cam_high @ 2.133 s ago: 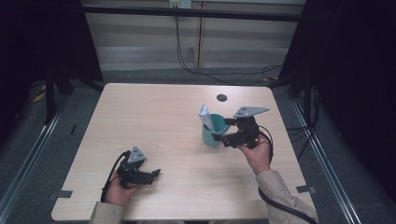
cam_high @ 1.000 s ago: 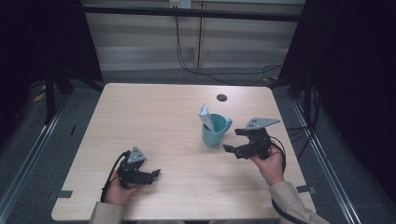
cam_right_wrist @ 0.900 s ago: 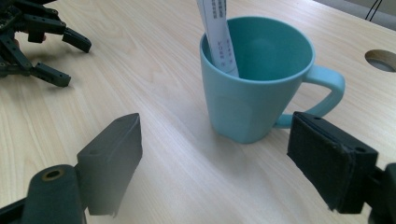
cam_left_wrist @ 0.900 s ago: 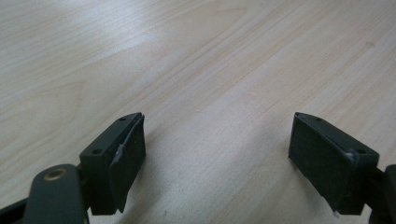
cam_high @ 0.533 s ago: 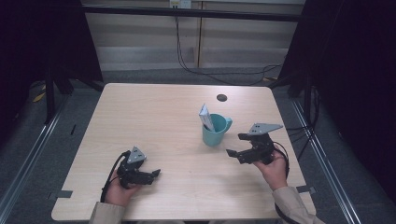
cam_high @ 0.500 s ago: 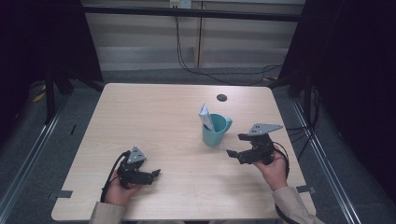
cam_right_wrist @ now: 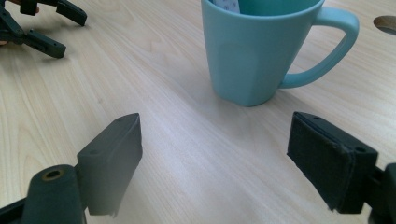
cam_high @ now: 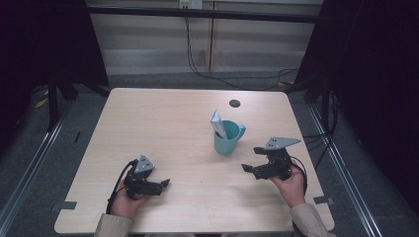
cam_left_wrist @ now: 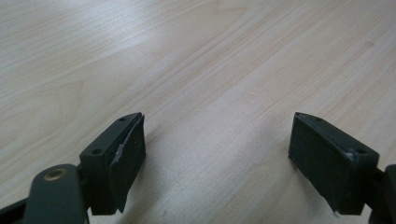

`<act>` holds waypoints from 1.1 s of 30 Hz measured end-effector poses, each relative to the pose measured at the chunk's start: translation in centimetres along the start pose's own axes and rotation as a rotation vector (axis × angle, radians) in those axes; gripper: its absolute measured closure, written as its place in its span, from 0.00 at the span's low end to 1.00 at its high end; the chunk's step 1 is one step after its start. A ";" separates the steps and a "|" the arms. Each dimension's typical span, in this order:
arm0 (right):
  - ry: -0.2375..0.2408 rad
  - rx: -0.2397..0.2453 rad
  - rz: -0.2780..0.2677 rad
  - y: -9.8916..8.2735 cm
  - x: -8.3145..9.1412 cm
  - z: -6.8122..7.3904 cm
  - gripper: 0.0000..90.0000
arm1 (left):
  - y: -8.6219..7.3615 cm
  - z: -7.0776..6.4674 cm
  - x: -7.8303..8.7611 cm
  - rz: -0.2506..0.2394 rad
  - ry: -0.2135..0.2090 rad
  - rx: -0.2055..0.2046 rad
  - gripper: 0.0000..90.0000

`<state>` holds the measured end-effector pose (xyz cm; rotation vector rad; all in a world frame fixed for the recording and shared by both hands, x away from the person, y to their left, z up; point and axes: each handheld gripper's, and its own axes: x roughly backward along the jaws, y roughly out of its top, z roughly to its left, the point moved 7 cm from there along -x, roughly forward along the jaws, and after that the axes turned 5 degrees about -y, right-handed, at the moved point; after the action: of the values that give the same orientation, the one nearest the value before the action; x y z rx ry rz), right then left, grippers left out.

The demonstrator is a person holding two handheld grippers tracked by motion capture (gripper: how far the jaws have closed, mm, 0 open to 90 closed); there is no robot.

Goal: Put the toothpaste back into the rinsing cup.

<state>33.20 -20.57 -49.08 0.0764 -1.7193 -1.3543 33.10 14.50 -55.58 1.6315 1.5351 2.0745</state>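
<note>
Mug point(cam_high: 228, 138) of pale teal stands upright on the counter point(cam_high: 163, 123), a little right of the counter's middle and on the near side of the small dark hole point(cam_high: 234, 103) in the boards. A white packet point(cam_high: 218, 123) with small print leans inside it, its top corner poking above the rim on the mug's left side. By the look of it the main job is done: the packet is in the mug, the mug is set down squarely, and nothing grips it. What may be left is only to bring the hands to rest, or some further step that the pictures give no sign of.

Right tool point(cam_high: 257, 165) sits near the mug's right and near side, clearly apart from it. In the right gripper view its jaws stand wide apart with bare wood between them, holding nothing, and they face the mug point(cam_right_wrist: 254, 51) from low down. Left tool point(cam_high: 158, 183) lies well to the mug's left and nearer the counter's front edge. In the left gripper view its jaws are likewise spread wide over empty wood.

Seen close, the mug has a smooth matte glaze, a body that tapers slightly toward the base, and a looped handle point(cam_right_wrist: 322, 46) that points away from the left tool, toward the counter's right rear. It casts a soft shadow forward. I judge it stable, with no tilt and nothing crowding it.
</note>
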 end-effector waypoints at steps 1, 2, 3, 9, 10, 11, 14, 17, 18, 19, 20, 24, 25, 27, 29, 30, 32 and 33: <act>-0.003 0.001 0.001 -0.3 0.0 0.0 0.19 | 0.0 0.0 0.0 0.001 0.000 -0.001 0.21; -0.003 0.001 0.001 -0.3 0.0 0.0 0.19 | 0.0 0.0 0.0 0.001 0.000 -0.001 0.21; -0.002 -0.004 0.001 -0.4 0.0 0.0 0.19 | 0.0 0.0 0.0 0.001 0.000 -0.001 0.21; -0.005 -0.014 0.006 -1.2 0.0 -0.2 0.19 | 0.0 0.0 0.0 0.000 0.000 -0.001 0.21; -0.005 -0.014 0.006 -1.2 0.0 -0.2 0.19 | 0.0 0.0 0.0 0.001 0.000 -0.001 0.21; -0.009 -0.015 0.007 -1.4 0.0 -0.2 0.19 | 0.0 0.0 0.0 0.001 0.000 -0.001 0.21; -0.011 -0.014 0.009 -1.6 0.0 -0.3 0.19 | 0.0 0.0 0.0 0.000 0.000 0.000 0.21; -0.016 -0.009 0.018 -2.2 0.1 -0.4 0.19 | 0.0 0.0 0.0 0.000 0.000 0.000 0.21; -0.016 -0.009 0.018 -2.2 0.1 -0.4 0.19 | 0.0 0.0 0.0 0.000 0.000 0.000 0.21; -0.019 -0.008 0.019 -2.3 0.1 -0.4 0.19 | 0.0 0.0 0.0 0.001 0.000 -0.001 0.21; -0.017 -0.014 0.020 -2.5 0.1 -0.4 0.19 | 0.0 0.0 0.0 0.001 0.000 -0.001 0.21; -0.021 -0.017 0.026 -3.1 0.2 -0.5 0.19 | 0.0 0.0 0.0 0.001 0.000 -0.002 0.21; -0.025 -0.015 0.028 -3.3 0.2 -0.5 0.19 | 0.0 0.0 0.0 0.001 0.000 -0.001 0.21; -0.023 -0.015 0.030 -3.5 0.2 -0.6 0.19 | 0.0 0.0 0.0 0.001 0.000 -0.002 0.21; -0.029 -0.015 0.035 -3.8 0.3 -0.6 0.19 | 0.0 0.0 0.0 0.001 0.000 -0.001 0.21; -0.026 -0.013 0.037 -3.9 0.3 -0.7 0.19 | 0.0 0.0 0.0 0.001 0.000 -0.001 0.21; -0.027 -0.012 0.038 -4.3 0.4 -0.7 0.19 | 0.0 0.0 0.0 0.001 0.000 -0.002 0.21; -0.027 -0.012 0.038 -4.3 0.4 -0.7 0.19 | 0.0 0.0 0.0 0.001 0.000 -0.002 0.21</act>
<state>31.47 -22.98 -52.25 0.0183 -1.7264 -1.3434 33.09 14.52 -55.58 1.6321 1.5326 2.0761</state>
